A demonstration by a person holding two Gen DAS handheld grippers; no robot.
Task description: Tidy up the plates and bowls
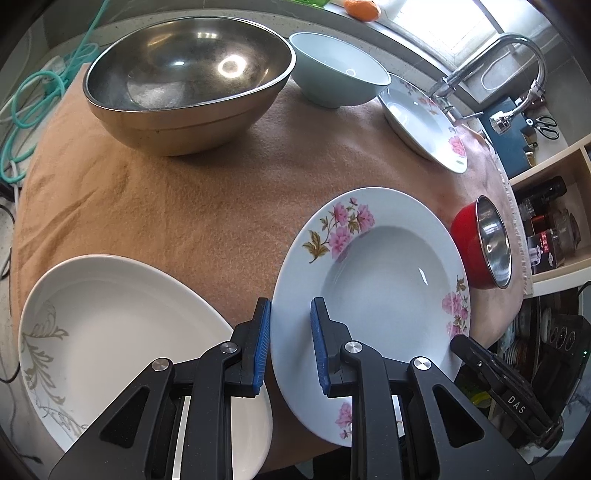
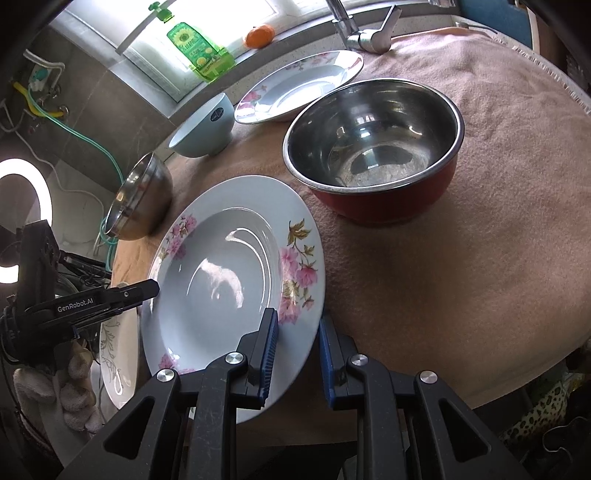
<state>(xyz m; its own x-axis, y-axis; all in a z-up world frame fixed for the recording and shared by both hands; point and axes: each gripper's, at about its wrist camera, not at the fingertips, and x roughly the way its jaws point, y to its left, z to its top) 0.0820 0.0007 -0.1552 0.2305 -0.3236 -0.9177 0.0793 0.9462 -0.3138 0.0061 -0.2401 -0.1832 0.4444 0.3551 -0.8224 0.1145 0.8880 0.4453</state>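
Note:
A white deep plate with pink flowers (image 1: 380, 280) (image 2: 221, 277) is held between both grippers over the brown towel. My left gripper (image 1: 291, 343) is shut on its left rim, with the rim between the blue pads. My right gripper (image 2: 297, 354) is shut on the opposite rim. Each gripper's black finger shows at the plate's far edge in the other view. A white plate with a gold leaf pattern (image 1: 110, 317) (image 2: 114, 354) lies to the left. Behind stand a large steel bowl (image 1: 184, 81) (image 2: 144, 199), a pale blue bowl (image 1: 332, 74) (image 2: 207, 133), a second flowered plate (image 1: 421, 118) (image 2: 299, 85) and a red bowl with a steel inside (image 1: 484, 243) (image 2: 373, 147).
The towel (image 1: 184, 206) (image 2: 461, 258) covers the counter; its right part in the right wrist view is bare. A faucet (image 1: 517, 48) (image 2: 365, 33) and an orange (image 2: 260, 36) sit at the back by the window. Shelves with jars (image 1: 546, 221) stand right. A gloved hand (image 2: 74, 387) holds the left gripper.

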